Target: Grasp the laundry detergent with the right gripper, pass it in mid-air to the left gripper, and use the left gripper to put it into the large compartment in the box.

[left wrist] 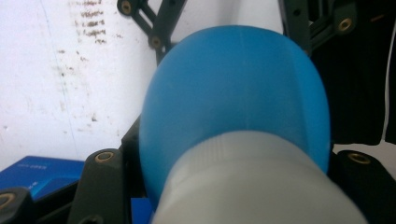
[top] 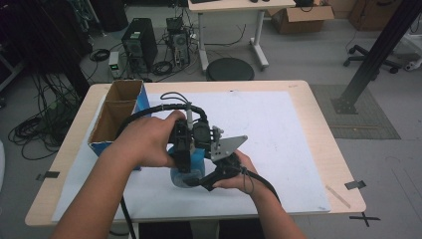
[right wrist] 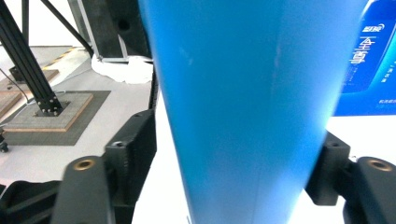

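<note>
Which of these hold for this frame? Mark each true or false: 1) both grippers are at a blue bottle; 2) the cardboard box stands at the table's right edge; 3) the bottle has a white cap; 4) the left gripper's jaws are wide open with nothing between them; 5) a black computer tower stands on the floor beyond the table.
1) True: the left gripper and the right gripper meet at the blue bottle.
2) False: the cardboard box stands near the table's left edge.
3) True: the white cap shows in the left gripper view.
4) False: its jaws are closed on the bottle.
5) True: the computer tower is on the floor.
</note>
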Demonstrator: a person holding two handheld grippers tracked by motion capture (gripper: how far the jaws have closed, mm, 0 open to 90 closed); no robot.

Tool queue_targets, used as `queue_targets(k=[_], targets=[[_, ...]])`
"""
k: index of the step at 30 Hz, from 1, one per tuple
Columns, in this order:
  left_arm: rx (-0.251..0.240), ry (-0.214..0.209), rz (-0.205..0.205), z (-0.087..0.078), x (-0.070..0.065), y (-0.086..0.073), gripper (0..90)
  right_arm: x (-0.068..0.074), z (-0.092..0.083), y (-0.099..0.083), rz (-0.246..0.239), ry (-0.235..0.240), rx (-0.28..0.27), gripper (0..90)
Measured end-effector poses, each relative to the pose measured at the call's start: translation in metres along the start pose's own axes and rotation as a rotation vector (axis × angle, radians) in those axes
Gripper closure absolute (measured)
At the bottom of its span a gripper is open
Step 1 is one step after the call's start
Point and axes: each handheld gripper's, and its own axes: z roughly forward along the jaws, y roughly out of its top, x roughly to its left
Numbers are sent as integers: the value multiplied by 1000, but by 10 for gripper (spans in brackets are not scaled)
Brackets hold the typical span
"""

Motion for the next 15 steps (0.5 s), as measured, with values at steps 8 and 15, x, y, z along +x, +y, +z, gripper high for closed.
queue_targets(k=[8, 15], targets=[[4, -1, -18, -1, 2, 0, 398, -4, -4, -4, 22, -20, 5, 199], [9, -4, -31, -5, 3, -2, 398, -8, -6, -5, 42, -23, 25, 70]])
